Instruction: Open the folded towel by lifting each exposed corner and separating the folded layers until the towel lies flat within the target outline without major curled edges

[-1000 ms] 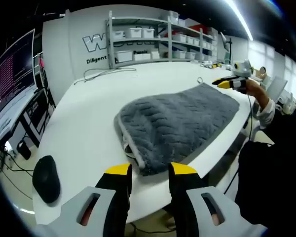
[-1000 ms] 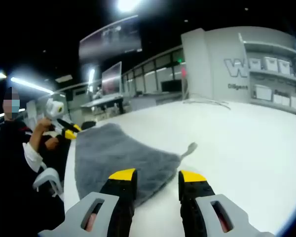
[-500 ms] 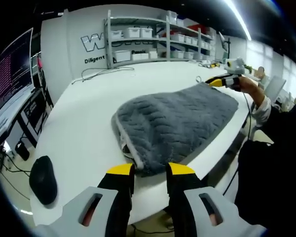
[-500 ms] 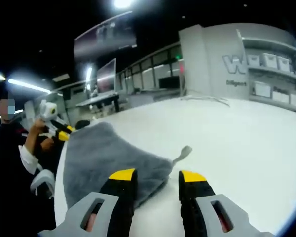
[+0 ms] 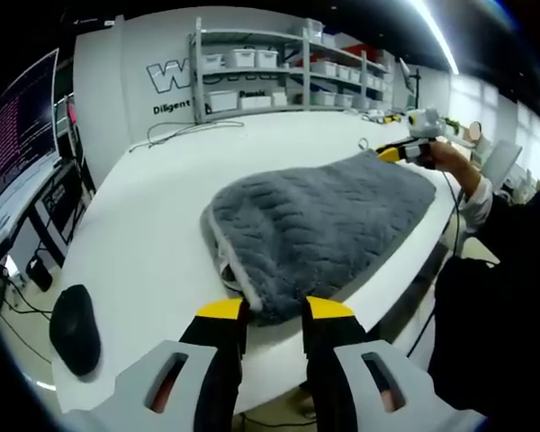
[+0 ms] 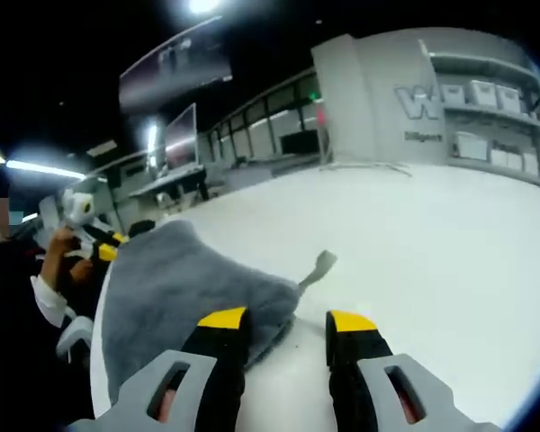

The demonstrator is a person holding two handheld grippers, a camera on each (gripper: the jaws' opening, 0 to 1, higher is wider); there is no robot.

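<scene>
meanwhile both tongs hover open – left tongs (image 5: 274,310) and right tongs (image 6: 285,319) at opposite corners of the folded towel (image 5: 315,220).

Right tongs (image 6: 283,321) now closer to the towel (image 6: 175,292) corner. Left tongs (image 5: 272,310) nearer its folded edge. Towel unmoved.

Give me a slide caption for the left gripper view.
Left gripper poised open at the folded grey towel's near corner on a white table.
</scene>
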